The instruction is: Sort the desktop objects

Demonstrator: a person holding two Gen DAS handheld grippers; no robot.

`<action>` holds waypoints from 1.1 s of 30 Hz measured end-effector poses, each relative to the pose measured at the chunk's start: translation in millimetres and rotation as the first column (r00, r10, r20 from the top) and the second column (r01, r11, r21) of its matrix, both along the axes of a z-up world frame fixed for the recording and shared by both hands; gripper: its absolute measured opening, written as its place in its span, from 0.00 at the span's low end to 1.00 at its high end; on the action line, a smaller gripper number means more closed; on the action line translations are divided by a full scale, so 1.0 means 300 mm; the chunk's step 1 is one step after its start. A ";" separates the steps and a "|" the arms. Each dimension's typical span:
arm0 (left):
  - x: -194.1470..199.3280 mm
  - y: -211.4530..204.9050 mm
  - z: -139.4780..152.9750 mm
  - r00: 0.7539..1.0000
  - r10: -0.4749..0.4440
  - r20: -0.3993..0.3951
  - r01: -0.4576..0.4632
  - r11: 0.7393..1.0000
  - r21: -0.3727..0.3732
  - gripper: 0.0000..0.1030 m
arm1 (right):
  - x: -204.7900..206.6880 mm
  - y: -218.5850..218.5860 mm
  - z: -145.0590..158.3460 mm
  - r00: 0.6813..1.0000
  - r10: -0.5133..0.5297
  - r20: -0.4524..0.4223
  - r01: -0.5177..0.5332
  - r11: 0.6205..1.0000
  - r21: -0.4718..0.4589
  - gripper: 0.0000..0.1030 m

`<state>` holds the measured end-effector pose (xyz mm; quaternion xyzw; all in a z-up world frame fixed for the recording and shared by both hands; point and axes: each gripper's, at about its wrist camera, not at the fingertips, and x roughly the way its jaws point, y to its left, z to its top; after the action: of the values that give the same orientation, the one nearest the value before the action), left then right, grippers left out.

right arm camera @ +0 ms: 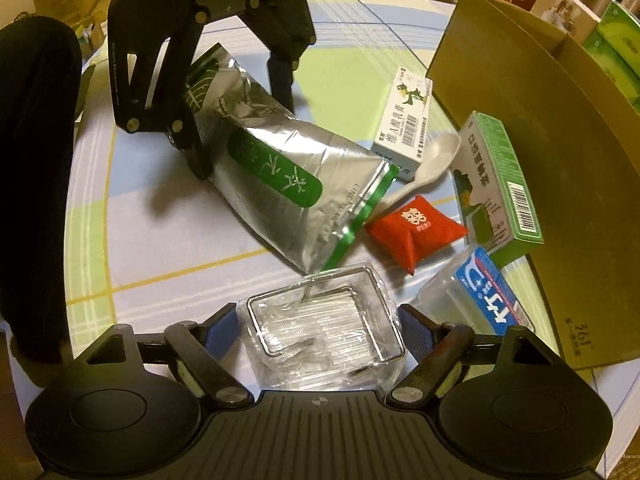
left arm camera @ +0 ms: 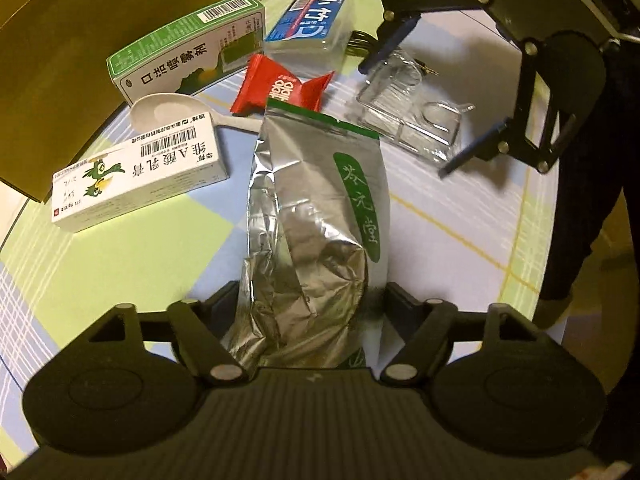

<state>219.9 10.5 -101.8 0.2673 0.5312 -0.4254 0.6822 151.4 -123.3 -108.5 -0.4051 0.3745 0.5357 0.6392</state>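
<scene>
The silver foil pouch (left arm camera: pixel 316 240) with a green label is seen lying on the checked bench (left arm camera: pixel 440 232), its bottom end between the fingers of the left tool (left arm camera: pixel 308 312). The fingers sit at both sides of the pouch and appear pressed against it; a grip on it is indicated. In the right wrist view the same pouch (right arm camera: pixel 280 184) is seen flanked by the left tool (right arm camera: pixel 244 136), one finger on each side.

The clear plastic tray (right arm camera: pixel 324 328) is found between the blue-padded fingers of the right tool (right arm camera: pixel 320 328). The fingers are spread wide, just beside the tray's walls; whether they touch it cannot be told. In the left wrist view the right tool (left arm camera: pixel 416 116) is seen straddling the tray (left arm camera: pixel 412 116), fingers apart.

Other items are scattered near the pouch's sealed top: a red sachet (left arm camera: pixel 280 88), a white spoon (left arm camera: pixel 172 114), a white box with a barcode (left arm camera: pixel 136 180), a green and white box (left arm camera: pixel 188 48), and a clear case with a blue label (left arm camera: pixel 312 20). The spoon handle is partly hidden behind the pouch. A large cardboard box (right arm camera: pixel 540 160) stands at the bench edge, beside the green box. A dark sleeve (right arm camera: pixel 32 160) is visible at the left of the right wrist view.
</scene>
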 end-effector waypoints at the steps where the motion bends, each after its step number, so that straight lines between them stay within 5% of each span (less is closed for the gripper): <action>1: -0.004 -0.004 0.003 1.000 0.004 0.006 -0.004 1.000 -0.003 0.77 | -0.003 0.002 -0.001 1.000 0.005 0.005 -0.005 1.000 -0.002 0.80; 10: -0.024 -0.058 -0.010 0.997 -0.021 0.071 0.019 0.999 0.034 0.86 | 0.017 -0.009 -0.005 0.998 -0.052 -0.036 0.052 0.999 0.014 0.78; 12: -0.025 -0.060 -0.006 0.998 -0.015 0.066 0.013 0.999 0.037 0.83 | 0.011 -0.011 -0.001 0.997 -0.061 -0.036 0.062 0.998 0.014 0.77; 17: -0.022 -0.055 0.027 0.999 0.003 0.047 -0.004 1.000 0.022 0.49 | 0.003 -0.013 0.006 0.995 -0.090 -0.038 0.091 0.996 0.010 0.75; 33: -0.055 0.005 0.132 0.974 0.226 0.020 -0.226 0.974 -0.003 0.43 | -0.002 -0.080 0.128 0.946 -0.316 -0.079 0.322 0.943 0.088 0.75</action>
<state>203.3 11.9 -62.1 0.2090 0.5511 -0.3425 0.7316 150.9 -147.3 -70.1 -0.2893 0.4282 0.4560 0.7246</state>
